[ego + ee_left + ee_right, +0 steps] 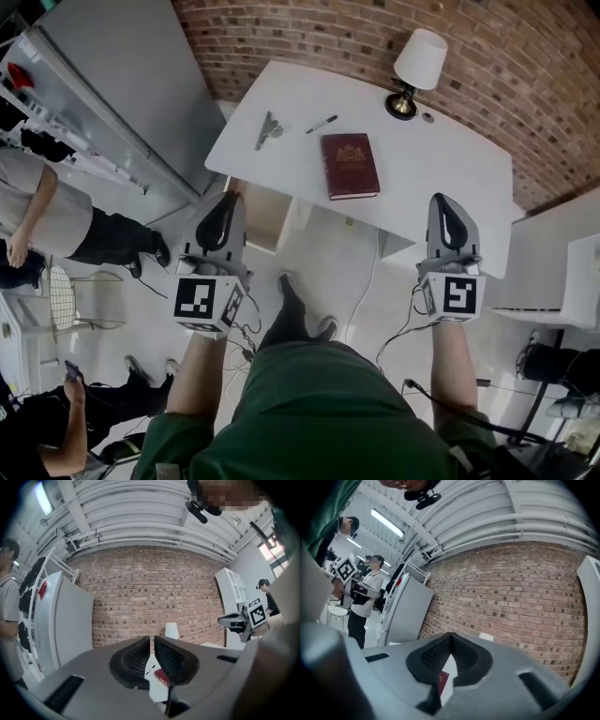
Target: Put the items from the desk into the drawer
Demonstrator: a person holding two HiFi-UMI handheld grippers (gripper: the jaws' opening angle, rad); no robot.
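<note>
On the white desk (441,178) lie a dark red book (350,165), a black pen (322,124) and a grey stapler-like tool (268,129). A small dark item (427,118) rests next to the white-shaded lamp (417,70). Both grippers hover short of the desk's near edge. My left gripper (228,199) (152,639) is shut and holds nothing; past its jaws I see the book (161,677). My right gripper (442,199) (450,636) is shut and holds nothing, with the book (442,682) showing below its pads. A pale drawer unit (265,217) sits under the desk's left end.
A brick wall (525,84) backs the desk. A grey panel (122,75) stands at the left, with people (47,216) beside it. Cables (375,300) trail across the floor under the desk. A white cabinet (572,281) stands at the right.
</note>
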